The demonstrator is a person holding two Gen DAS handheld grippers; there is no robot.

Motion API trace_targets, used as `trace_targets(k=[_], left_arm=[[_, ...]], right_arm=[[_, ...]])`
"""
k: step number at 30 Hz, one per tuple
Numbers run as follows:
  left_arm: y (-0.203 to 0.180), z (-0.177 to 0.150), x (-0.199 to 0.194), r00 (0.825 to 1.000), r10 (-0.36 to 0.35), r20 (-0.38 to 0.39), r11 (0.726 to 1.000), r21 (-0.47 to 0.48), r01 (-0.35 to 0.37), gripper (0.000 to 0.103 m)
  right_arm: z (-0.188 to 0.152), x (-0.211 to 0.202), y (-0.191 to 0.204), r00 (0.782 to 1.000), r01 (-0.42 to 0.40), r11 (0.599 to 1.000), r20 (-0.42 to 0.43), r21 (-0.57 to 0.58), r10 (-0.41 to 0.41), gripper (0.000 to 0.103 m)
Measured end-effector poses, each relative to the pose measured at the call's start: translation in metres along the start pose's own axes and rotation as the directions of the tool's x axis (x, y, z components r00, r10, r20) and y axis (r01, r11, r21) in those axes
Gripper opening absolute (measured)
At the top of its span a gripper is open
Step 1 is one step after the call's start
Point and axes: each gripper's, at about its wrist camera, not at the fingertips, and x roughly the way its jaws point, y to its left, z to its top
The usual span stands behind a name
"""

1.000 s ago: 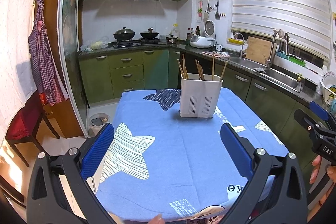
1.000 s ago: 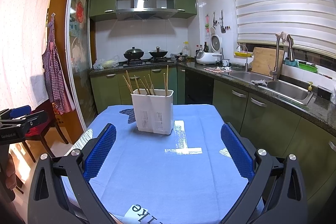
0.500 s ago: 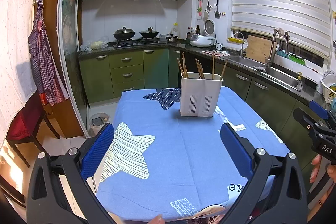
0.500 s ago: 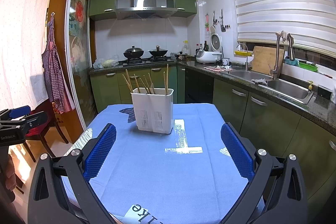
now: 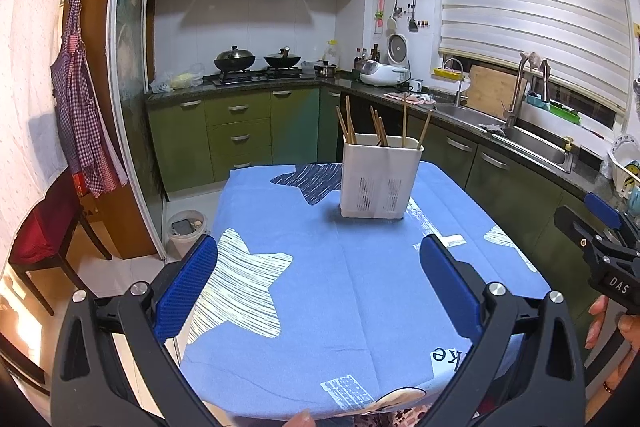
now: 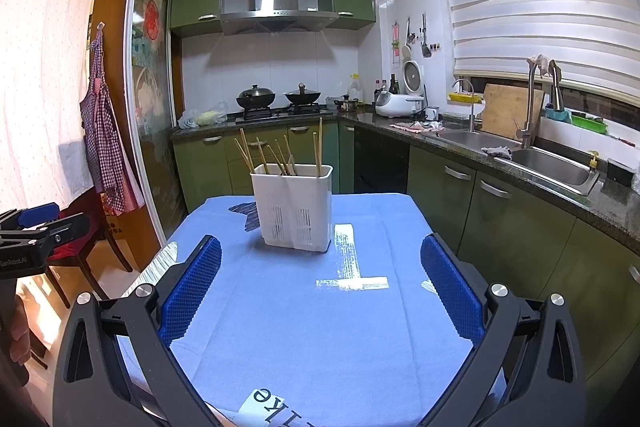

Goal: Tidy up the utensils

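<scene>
White utensil holder (image 5: 380, 177) holds chopsticks (image 6: 280, 157) — left gripper (image 5: 318, 285), right gripper (image 6: 320, 285) both spread wide

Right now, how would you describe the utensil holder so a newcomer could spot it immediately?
Find the table with the blue star-print cloth in the middle of the green kitchen. Toward its far end stands the white holder, upright, alone on the cloth. It is a boxy plastic caddy with slotted vents low on its front, and wooden chopsticks stick out of its top.
</scene>
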Motion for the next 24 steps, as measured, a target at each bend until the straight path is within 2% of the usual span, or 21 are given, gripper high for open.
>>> trace_targets(k=[15, 21, 24], left_arm=[[-0.0031, -0.0009, 0.0036, 0.998, 0.069, 0.001, 0.997, 0.027, -0.069, 0.096], [-0.0032, -0.0002, -0.0008, 0.997, 0.070, 0.042, 0.997, 0.039, -0.071, 0.096], [-0.0050, 0.0000, 0.0031, 0.997, 0.067, 0.027, 0.996, 0.053, -0.069, 0.096]], right_arm=[[-0.0041, 0.0017, -0.0002, 1.000, -0.002, 1.000, -0.012, 0.001, 0.002, 0.098], [-0.0042, 0.0032, -0.0005, 1.000, -0.002, 1.000, -0.016, 0.003, 0.002, 0.098], [-0.0059, 0.0063, -0.0012, 1.000, -0.002, 1.000, -0.022, 0.004, 0.002, 0.098]])
